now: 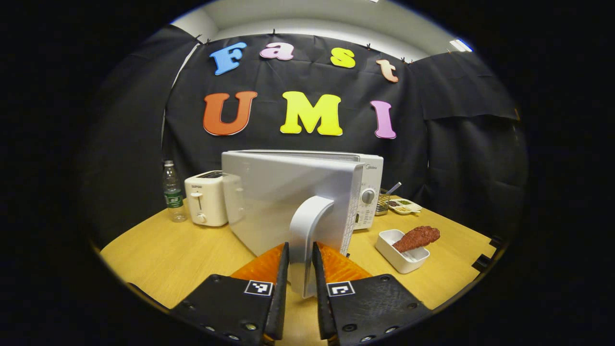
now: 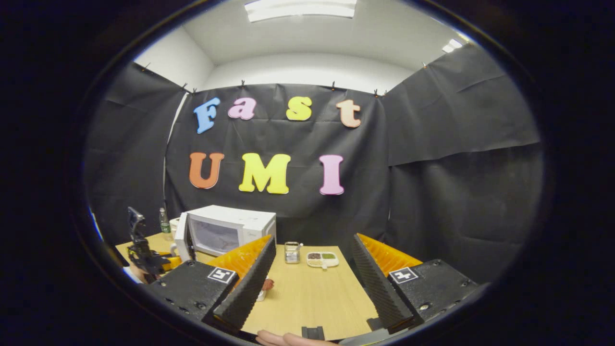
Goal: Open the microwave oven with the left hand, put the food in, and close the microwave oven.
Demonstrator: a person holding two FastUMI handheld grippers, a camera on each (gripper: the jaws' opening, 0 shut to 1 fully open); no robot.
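In the left gripper view my left gripper is shut on the white handle of the microwave door. The door stands swung out towards me, and the microwave's control panel shows behind it. The food, a reddish-brown piece, lies across a white dish on the table to the right. In the right gripper view my right gripper is open and holds nothing, hovering above the table. From there the microwave sits at far left with its door open, and the left gripper is at it.
A white toaster and a water bottle stand left of the microwave. A wire basket and a divided condiment tray sit at the back right. A hand shows at the wooden table's near edge.
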